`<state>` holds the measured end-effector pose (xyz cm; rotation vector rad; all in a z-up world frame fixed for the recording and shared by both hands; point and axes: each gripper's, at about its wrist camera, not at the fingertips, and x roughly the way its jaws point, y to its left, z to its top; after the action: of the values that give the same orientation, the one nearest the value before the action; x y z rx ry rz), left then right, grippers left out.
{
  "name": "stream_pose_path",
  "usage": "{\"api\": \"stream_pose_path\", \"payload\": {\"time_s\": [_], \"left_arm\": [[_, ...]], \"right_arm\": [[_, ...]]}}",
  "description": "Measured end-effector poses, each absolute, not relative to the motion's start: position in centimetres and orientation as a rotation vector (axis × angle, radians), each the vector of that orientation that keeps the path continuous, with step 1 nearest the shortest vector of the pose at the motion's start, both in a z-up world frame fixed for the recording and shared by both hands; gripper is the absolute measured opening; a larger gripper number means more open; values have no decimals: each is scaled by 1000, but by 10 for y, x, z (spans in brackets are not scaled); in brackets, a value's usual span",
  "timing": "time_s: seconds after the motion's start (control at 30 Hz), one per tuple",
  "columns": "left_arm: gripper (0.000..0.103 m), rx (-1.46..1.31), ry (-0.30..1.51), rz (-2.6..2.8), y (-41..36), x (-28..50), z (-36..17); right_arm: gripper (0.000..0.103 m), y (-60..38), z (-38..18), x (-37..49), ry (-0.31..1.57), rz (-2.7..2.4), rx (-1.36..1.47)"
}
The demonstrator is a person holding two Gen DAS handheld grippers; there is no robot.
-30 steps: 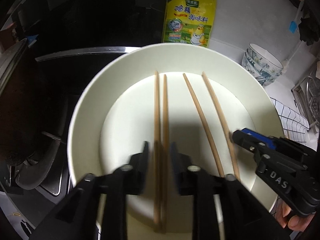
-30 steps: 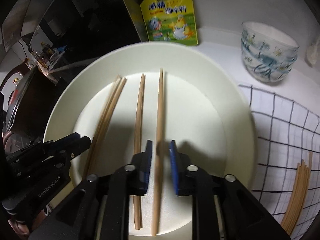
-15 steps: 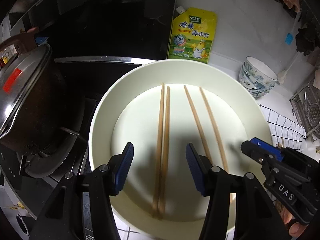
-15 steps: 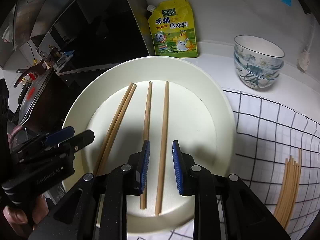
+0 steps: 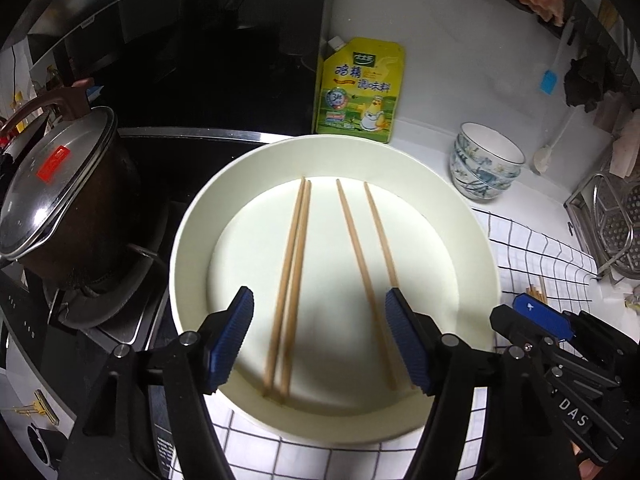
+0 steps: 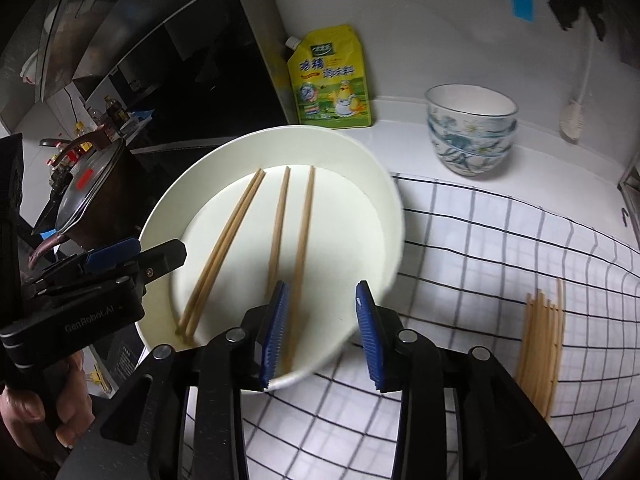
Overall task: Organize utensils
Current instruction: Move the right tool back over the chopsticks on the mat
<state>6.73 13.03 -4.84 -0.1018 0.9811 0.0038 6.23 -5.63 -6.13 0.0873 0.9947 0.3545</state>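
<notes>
Four slim wooden chopsticks [image 5: 362, 276] lie lengthwise in a round, smooth cream plate [image 5: 192, 248] on the checked cloth [image 6: 480, 248]. Left gripper [image 5: 320, 344] and right gripper [image 6: 322, 334], ribbed blue pads, are opening, gripping nothing.

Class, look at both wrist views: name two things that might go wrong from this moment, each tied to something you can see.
1. The round white plate appears to overhang the stove edge; a nudge might tip it.
2. Both the left claw and the right claw are opening with nothing gripped; the loose right pair of wooden chopsticks lies apart, so it may roll or need re-aligning.
</notes>
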Motion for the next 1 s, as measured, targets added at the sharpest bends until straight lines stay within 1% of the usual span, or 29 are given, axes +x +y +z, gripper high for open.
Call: {"api": "stream_pose_path", "payload": {"time_s": [0.07, 0.23, 0.47, 0.6, 0.67, 0.77, 1.0], "left_arm": [[67, -98, 981, -2, 123, 62, -47], [69, -93, 982, -17, 103, 51, -44], [73, -77, 982, -52, 68, 41, -41], [78, -62, 981, -83, 44, 33, -41], [79, -58, 983, -102, 32, 31, -42], [79, -47, 982, -132, 14, 27, -43], [79, -49, 985, -206, -29, 19, -52]], "right_arm": [[39, -67, -60, 56, 991, 351, 91], [40, -94, -57, 40, 986, 327, 97], [45, -142, -54, 20, 969, 270, 114], [46, -175, -56, 8, 963, 219, 132], [46, -191, -59, 3, 968, 192, 143], [50, -214, -65, -5, 977, 153, 161], [53, -255, -89, -22, 1017, 78, 166]]}}
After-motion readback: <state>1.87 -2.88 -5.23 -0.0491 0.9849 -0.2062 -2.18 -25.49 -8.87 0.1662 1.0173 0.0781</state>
